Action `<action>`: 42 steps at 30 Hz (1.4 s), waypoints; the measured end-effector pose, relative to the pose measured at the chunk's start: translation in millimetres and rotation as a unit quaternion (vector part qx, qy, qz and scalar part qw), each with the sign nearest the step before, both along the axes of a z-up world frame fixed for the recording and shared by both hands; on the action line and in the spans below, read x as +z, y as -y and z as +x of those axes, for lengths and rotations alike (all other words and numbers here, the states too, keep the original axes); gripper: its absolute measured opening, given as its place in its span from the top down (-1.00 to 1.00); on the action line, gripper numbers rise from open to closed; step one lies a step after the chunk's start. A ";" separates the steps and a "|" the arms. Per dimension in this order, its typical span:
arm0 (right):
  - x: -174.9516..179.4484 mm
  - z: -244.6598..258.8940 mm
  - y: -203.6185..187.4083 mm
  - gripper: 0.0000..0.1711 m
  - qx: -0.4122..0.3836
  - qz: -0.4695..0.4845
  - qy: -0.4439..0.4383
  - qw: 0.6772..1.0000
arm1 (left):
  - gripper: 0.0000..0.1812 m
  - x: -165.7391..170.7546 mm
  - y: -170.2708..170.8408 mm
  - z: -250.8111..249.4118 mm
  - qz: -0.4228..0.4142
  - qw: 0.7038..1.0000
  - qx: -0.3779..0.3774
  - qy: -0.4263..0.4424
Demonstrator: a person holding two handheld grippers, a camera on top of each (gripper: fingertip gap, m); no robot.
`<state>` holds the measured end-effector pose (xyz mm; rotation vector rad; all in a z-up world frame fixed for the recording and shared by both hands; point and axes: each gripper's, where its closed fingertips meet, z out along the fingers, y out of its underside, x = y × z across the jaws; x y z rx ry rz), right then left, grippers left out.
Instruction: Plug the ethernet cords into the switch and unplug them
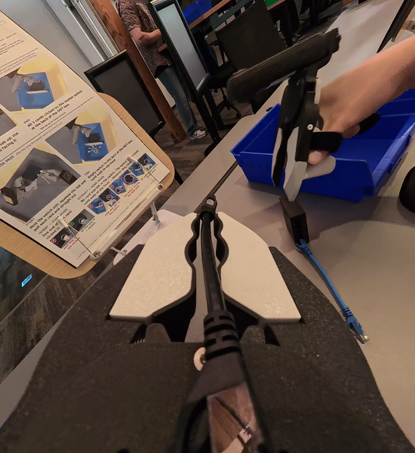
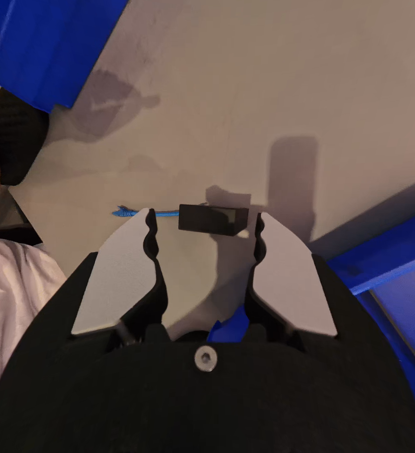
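Two hand-held grippers, left hand-held gripper [image 1: 207,215] pinching black cord [image 1: 210,269], right hand-held gripper [image 2: 205,215] spread above switch [image 2: 212,220].

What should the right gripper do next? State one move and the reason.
Probably lower the open right gripper around the switch and close. Its jaws are spread above the switch, the blue cord is in a port, and the left gripper holds the black cord.

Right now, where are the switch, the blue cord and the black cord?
switch [image 2: 212,220]: right wrist view, on its top face.
blue cord [image 1: 324,274]: left wrist view, mid-length on the table.
black cord [image 1: 210,269]: left wrist view, the stretch between the left gripper's fingers.
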<state>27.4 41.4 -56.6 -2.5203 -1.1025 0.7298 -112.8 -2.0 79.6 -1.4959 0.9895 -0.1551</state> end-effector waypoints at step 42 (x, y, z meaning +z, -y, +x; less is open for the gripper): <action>-20.7 -31.7 3.7 0.25 -0.144 -0.167 -0.150 0.964 | 0.89 -18.6 20.2 26.5 -0.127 0.988 -0.072 0.048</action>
